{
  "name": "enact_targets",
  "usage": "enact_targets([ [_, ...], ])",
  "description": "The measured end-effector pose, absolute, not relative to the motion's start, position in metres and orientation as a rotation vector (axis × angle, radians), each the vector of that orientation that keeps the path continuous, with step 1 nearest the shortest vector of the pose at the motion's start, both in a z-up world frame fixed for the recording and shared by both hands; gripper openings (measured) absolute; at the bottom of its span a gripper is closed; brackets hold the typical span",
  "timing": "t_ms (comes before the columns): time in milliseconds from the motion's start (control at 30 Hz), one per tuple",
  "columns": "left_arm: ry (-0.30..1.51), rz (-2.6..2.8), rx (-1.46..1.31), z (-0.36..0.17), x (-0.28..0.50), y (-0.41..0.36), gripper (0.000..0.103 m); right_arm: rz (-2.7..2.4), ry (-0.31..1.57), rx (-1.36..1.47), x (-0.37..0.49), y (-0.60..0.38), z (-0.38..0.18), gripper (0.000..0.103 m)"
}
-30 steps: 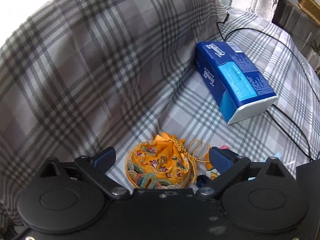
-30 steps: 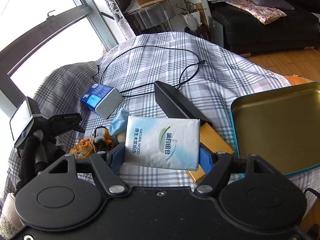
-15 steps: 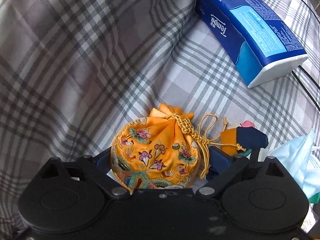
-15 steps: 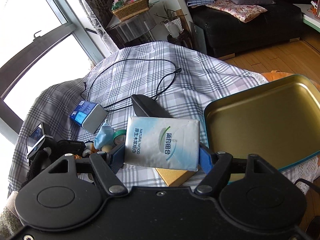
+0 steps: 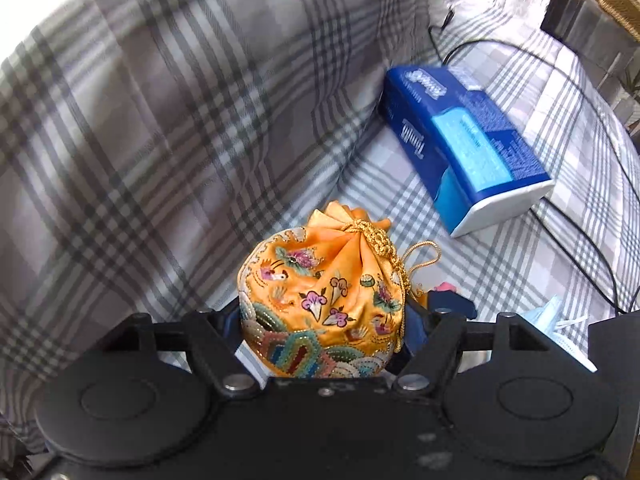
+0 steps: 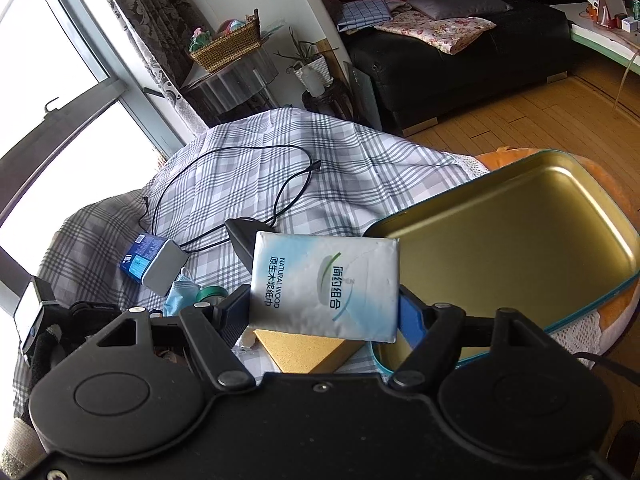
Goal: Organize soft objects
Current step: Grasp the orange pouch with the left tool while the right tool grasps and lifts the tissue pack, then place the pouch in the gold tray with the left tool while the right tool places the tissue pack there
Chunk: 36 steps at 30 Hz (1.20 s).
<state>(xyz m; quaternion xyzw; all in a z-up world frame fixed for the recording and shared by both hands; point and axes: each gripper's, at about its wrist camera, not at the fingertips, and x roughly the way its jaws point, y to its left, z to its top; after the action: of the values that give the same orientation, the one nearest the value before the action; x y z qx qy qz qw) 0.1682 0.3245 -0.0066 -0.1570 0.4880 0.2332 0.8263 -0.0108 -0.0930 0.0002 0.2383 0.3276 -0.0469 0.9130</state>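
The left claw [image 5: 322, 320], jaws just closed in, clamps the embroidered orange pouch [image 5: 320, 300] above the plaid cloth [image 5: 140, 140]. The right claw [image 6: 324, 312] grips a tissue pack [image 6: 324, 284] beside the gold tin [image 6: 512, 248].

Pouch [image 5: 320, 300] between left gripper [image 5: 324, 320] jaws; tissue box [image 5: 464, 148] behind, right. Tissue pack [image 6: 324, 284] in right gripper [image 6: 320, 312], tin [image 6: 520, 256] right of it.

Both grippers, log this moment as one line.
left gripper: just closed on orange pouch, lifted | right gripper: holds tissue pack beside gold tin
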Motion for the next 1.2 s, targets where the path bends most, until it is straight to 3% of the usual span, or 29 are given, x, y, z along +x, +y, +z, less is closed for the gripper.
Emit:
enact_targets([
  [200,0.872,0.351,-0.181,0.049,0.131,0.249,0.071,-0.232,0.657,0.516,-0.016,-0.127,-0.005,0.070],
  [433,0.877,0.016,-0.139,0.077,0.101,0.133,0.071,-0.453,0.652,0.504,-0.032,-0.168,-0.014,0.070],
  [800,1.023,-0.315,-0.063,0.042,0.073,-0.037,0.074,-0.565,0.648,0.532,-0.048,-0.205,-0.023,0.070],
  [1000,1.024,-0.338,-0.014,0.022,0.076,-0.068,0.088,-0.561,0.636,0.534,-0.045,-0.214,-0.027,0.072],
  [1200,1.029,-0.328,0.008,0.015,0.085,-0.068,0.092,-0.530,0.601,0.543,-0.040,-0.216,-0.028,0.074],
])
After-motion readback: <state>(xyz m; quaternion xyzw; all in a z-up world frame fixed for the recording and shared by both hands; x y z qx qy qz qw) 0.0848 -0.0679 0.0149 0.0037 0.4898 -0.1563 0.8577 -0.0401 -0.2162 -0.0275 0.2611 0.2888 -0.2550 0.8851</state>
